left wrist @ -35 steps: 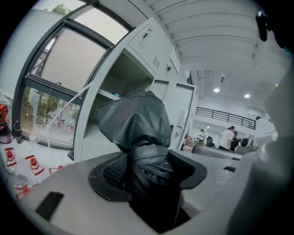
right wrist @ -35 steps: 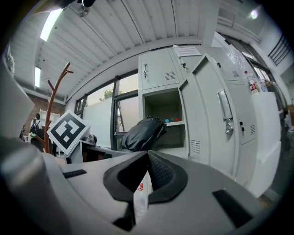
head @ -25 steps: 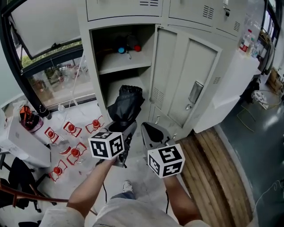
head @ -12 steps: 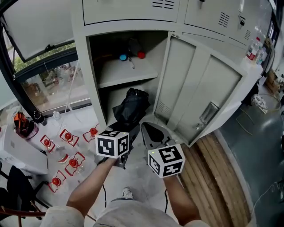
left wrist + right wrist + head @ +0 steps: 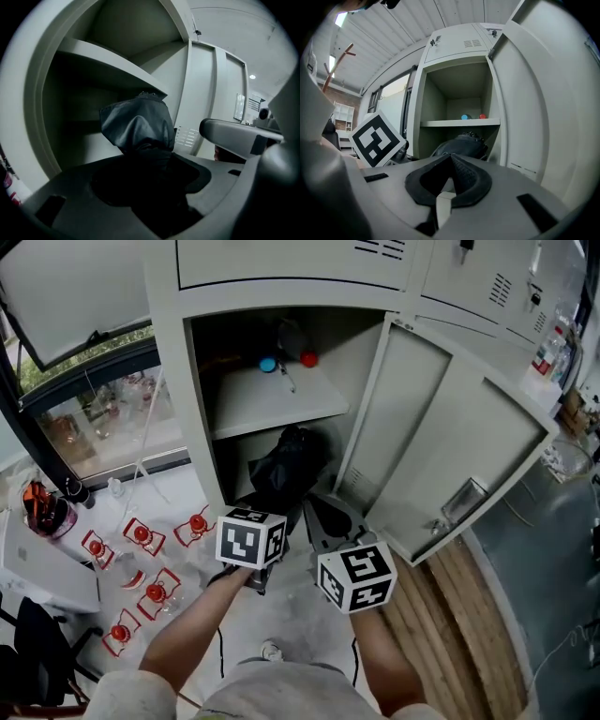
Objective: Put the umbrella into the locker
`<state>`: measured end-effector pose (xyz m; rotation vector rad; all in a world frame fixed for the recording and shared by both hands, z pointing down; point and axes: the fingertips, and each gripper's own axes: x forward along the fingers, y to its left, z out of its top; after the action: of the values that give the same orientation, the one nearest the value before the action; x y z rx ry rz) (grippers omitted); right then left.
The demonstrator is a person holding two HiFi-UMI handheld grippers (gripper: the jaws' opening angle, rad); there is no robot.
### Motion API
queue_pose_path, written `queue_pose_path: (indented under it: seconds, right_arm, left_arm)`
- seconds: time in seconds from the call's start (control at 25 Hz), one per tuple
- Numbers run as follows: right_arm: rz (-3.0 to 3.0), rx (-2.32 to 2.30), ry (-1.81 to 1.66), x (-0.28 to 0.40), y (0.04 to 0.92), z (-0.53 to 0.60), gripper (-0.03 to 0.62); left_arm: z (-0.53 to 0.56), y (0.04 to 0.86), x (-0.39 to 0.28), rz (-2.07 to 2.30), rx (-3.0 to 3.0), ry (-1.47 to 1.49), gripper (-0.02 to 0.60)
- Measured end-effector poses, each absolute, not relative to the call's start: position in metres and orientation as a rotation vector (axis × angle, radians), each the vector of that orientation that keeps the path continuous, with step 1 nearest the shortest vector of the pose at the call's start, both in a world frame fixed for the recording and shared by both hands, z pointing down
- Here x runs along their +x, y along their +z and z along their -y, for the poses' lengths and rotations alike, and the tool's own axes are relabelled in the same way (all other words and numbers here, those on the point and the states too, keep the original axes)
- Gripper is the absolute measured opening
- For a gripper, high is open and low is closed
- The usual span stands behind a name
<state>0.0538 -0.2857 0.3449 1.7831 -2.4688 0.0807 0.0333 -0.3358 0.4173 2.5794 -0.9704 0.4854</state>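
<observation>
A folded black umbrella (image 5: 286,465) sticks out from my left gripper (image 5: 265,514), which is shut on its lower part. Its bunched fabric end (image 5: 138,124) reaches into the lower compartment of the open grey locker (image 5: 192,418), just under the shelf (image 5: 272,399). My right gripper (image 5: 321,510) hovers beside the left one, a little right of the umbrella, its jaws shut and holding nothing. In the right gripper view the umbrella (image 5: 461,146) lies ahead of the jaws, inside the locker opening.
The locker door (image 5: 441,437) stands swung open to the right. A blue object (image 5: 268,364) and a red one (image 5: 308,359) sit on the shelf. Several red-topped items (image 5: 141,533) lie on the floor at left. Wooden boards (image 5: 441,615) run along the right.
Both grippers have moved forward toward the locker. The umbrella's end has gone from in front of the opening to inside the lower compartment.
</observation>
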Motion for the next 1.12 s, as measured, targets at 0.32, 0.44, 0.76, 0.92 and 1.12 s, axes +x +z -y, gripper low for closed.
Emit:
queue_pose_path:
  seconds: [0.32, 0.44, 0.76, 0.92, 1.12]
  right_arm:
    - [2.514, 1.74, 0.034, 0.057, 0.337, 0.304, 0.003]
    - [2.551, 1.689, 0.023, 0.06, 0.336, 0.311, 0.003]
    - [2.653, 1.558, 0.017, 0.07, 0.334, 0.333, 0.003]
    - [2.692, 1.525, 0.033, 0.071, 0.334, 0.342, 0.003]
    - [2.715, 1.507, 0.042, 0.073, 0.336, 0.35, 0.003]
  left_arm:
    - [0.356, 0.415, 0.045, 1.003, 2.606, 0.56, 0.255]
    - [0.367, 0.415, 0.049, 1.048, 2.599, 0.587, 0.255]
    - [0.4, 0.421, 0.056, 1.183, 2.548, 0.711, 0.256]
    - [0.416, 0.42, 0.054, 1.247, 2.55, 0.786, 0.255]
    - [0.432, 0.417, 0.055, 1.283, 2.583, 0.838, 0.255]
